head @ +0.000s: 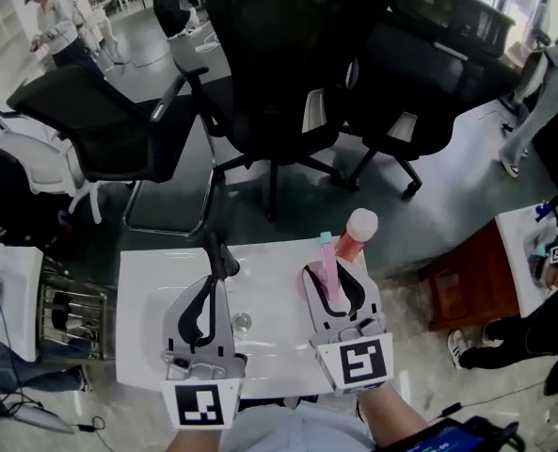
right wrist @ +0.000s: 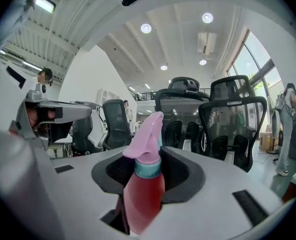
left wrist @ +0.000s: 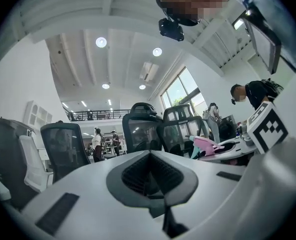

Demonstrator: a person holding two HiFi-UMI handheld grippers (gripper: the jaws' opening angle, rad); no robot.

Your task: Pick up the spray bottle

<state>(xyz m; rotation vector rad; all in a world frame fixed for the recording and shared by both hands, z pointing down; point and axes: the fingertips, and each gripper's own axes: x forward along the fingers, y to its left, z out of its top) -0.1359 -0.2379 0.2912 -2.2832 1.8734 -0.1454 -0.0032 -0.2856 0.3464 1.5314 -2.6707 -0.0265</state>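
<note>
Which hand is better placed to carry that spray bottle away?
Right. The right gripper is clamped on the spray bottle; the left gripper is shut on nothing, beside it.

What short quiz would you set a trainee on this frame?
1. Which tongs grip the spray bottle?
2. True or false: the left tongs are holding something.
3. The bottle's spray head is: A green, B pink, C black.
Key: 1 the right tongs; 2 false, the left tongs are shut and empty; 3 B.
</note>
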